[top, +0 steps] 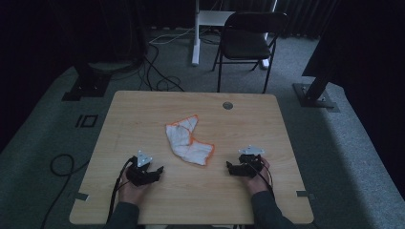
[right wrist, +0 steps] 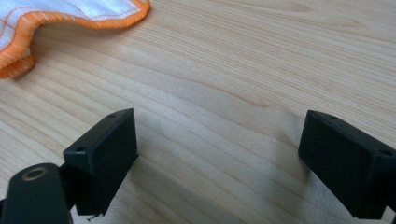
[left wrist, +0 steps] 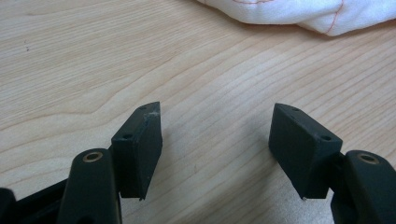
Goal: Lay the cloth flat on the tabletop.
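A white cloth with an orange hem [top: 188,140] lies crumpled near the middle of the wooden table [top: 143,109]. My left gripper [top: 157,171] rests on the table to the cloth's lower left, its jaws wide apart over bare wood [left wrist: 217,135]. The cloth's white edge [left wrist: 299,11] lies ahead of it. My right gripper [top: 229,168] sits to the cloth's lower right, open too, with nothing between the jaws [right wrist: 217,154]. The orange hem [right wrist: 70,18] shows at the upper left of the right gripper view.
A round grommet [top: 228,105] is set in the table's far edge. Beyond the table stand a black folding chair [top: 248,40], a white stand leg [top: 196,33] and black frame feet [top: 315,95]. Cables [top: 157,71] lie on the grey carpet.
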Action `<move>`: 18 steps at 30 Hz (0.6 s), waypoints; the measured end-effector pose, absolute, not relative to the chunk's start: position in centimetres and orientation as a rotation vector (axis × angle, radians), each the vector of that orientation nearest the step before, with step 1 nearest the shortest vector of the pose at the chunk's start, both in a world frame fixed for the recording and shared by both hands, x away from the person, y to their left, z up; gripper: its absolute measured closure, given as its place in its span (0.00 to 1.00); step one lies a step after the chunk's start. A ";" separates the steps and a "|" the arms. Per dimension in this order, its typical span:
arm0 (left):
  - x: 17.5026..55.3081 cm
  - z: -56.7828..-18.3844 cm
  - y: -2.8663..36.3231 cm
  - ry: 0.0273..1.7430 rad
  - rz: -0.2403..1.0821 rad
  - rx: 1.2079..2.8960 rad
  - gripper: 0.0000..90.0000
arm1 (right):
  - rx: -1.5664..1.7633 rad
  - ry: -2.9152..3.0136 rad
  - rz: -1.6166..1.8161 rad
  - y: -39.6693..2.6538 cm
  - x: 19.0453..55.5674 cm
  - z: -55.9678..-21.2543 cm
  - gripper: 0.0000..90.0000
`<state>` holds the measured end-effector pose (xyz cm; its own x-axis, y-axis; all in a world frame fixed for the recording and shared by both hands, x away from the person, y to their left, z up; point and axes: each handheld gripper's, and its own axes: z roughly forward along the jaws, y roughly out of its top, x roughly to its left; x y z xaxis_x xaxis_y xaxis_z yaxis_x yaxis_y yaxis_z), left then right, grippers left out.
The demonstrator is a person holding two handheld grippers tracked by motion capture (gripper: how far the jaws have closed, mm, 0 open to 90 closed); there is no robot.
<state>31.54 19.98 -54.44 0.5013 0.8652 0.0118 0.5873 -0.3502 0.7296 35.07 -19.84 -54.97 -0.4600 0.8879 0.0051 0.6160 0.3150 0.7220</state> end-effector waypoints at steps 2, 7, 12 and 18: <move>31.6 -54.4 19.9 1.186 0.529 2.071 0.39 | 1.336 2.194 0.941 -19.8 35.1 -55.0 0.13; 31.6 -54.4 19.9 1.187 0.529 2.071 0.39 | 1.334 2.198 0.939 -19.8 35.1 -54.9 0.14; 31.5 -54.4 19.9 1.190 0.530 2.068 0.39 | 1.346 2.189 0.935 -19.7 35.0 -54.7 0.26; 31.5 -54.4 19.9 1.191 0.531 2.068 0.39 | 1.339 2.195 0.955 -19.7 34.7 -54.3 0.61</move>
